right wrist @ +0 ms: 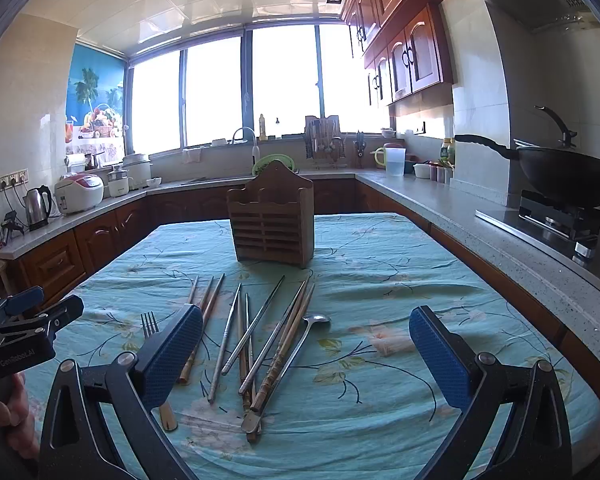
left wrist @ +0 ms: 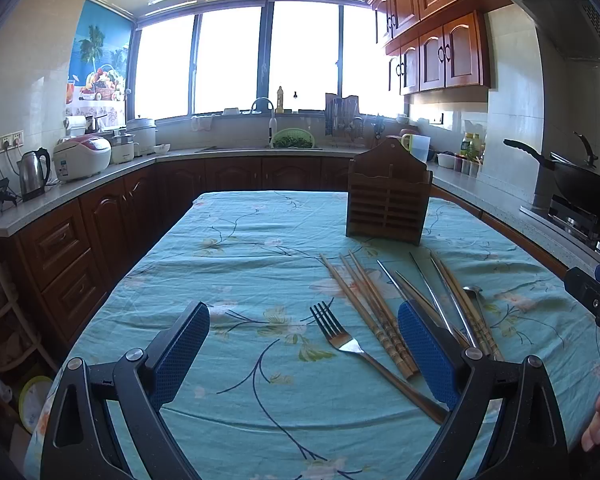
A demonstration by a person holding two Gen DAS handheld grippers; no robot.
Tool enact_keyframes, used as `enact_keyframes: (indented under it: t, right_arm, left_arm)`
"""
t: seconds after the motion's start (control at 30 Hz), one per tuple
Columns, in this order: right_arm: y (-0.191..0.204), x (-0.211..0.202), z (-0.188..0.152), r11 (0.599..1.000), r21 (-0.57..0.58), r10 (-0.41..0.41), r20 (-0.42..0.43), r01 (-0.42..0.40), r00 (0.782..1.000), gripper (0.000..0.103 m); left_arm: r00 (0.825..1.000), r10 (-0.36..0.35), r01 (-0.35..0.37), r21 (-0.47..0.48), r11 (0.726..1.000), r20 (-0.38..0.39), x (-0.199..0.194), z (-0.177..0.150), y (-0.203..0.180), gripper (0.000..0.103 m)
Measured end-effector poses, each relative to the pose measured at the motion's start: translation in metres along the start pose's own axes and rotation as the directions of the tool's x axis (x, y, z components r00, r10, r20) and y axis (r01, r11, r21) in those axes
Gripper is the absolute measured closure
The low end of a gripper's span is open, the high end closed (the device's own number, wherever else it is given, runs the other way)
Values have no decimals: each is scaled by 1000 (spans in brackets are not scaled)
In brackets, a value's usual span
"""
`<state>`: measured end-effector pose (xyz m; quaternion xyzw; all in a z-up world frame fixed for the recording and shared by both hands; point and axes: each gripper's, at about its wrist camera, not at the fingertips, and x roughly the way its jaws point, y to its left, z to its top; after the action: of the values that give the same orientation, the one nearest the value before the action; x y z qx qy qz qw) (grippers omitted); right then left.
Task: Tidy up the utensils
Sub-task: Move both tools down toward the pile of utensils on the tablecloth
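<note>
A wooden utensil holder (left wrist: 388, 200) (right wrist: 272, 220) stands upright on the table with the teal flowered cloth (left wrist: 240, 248) (right wrist: 380, 280). In front of it lie several wooden chopsticks (left wrist: 364, 304) (right wrist: 208, 304), several metal chopsticks (left wrist: 436, 292) (right wrist: 256, 324), a metal fork (left wrist: 336, 332) (right wrist: 149, 324) and a metal spoon (left wrist: 474, 291) (right wrist: 316, 320). My left gripper (left wrist: 304, 348) is open and empty, low over the cloth with the fork between its fingers. My right gripper (right wrist: 306, 352) is open and empty, over the chopsticks and spoon.
Kitchen counters (left wrist: 112, 176) with a kettle (left wrist: 34, 172) and rice cooker (left wrist: 82, 156) run along the left and back. A wok (right wrist: 568, 176) sits on the stove at the right. Wall cupboards (left wrist: 436, 56) hang above.
</note>
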<state>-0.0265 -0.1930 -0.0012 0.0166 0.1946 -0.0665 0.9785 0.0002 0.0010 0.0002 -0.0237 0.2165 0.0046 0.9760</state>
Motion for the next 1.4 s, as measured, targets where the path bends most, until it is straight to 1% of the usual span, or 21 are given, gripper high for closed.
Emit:
enact_keyframes:
  t: [0.27, 0.33, 0.4, 0.6, 0.83, 0.93, 1.03, 1.07, 1.13, 1.23, 1.27, 1.3, 1.37, 1.4]
  right_arm:
    - [0, 1, 0, 1000, 4, -2, -8, 2, 1000, 0]
    - [0, 1, 0, 1000, 6, -2, -11, 2, 1000, 0]
    - [0, 0, 0, 1000, 7, -1, -12, 1, 1000, 0]
    - [0, 1, -1, 1000, 11, 0, -19, 1, 1000, 0]
    - [0, 6, 0, 1000, 21, 8, -45, -7, 999, 0]
    - [-3, 11, 2, 999, 31, 13, -62, -11, 998, 0]
    - [-6, 18, 3, 999, 46, 21, -89, -17, 996, 0]
    - [-8, 21, 3, 998, 55, 26, -102, -21, 994, 0]
    - [-12, 27, 5, 996, 82, 43, -129, -32, 991, 0]
    - [-19, 39, 6, 991, 127, 72, -173, -51, 982, 1]
    - [-22, 44, 7, 988, 141, 84, -185, -58, 979, 1]
    - [-24, 48, 7, 986, 155, 93, -200, -62, 975, 2]
    - [-29, 57, 7, 978, 190, 126, -235, -82, 964, 8]
    - [-31, 63, 7, 973, 211, 149, -253, -95, 956, 14]
  left_arm:
    - [1000, -1, 1, -5, 1000, 1, 0, 2, 3, 7]
    - [1000, -2, 2, -7, 1000, 0, 28, 2, 11, 7]
    - [1000, -2, 2, -7, 1000, -1, 28, -4, 8, 7]
    - [1000, -3, 3, -13, 1000, -9, 33, -3, 8, 7]
    - [999, -14, 12, -37, 999, -49, 43, 0, 14, 7]
    - [995, -27, 21, -63, 998, -96, 52, 2, 18, 8]
    - [988, -40, 29, -78, 997, -146, 64, 6, 23, 8]
    - [984, -48, 33, -90, 995, -172, 69, 7, 25, 8]
    - [977, -54, 38, -84, 996, -208, 80, 11, 27, 8]
    - [962, -57, 38, -76, 996, -269, 95, 16, 29, 11]
    - [954, -52, 34, -65, 997, -296, 99, 18, 30, 13]
    - [946, -52, 34, -63, 997, -320, 104, 20, 32, 15]
    - [938, -58, 37, -65, 997, -343, 115, 25, 34, 17]
    - [941, -59, 41, -61, 997, -334, 119, 26, 35, 20]
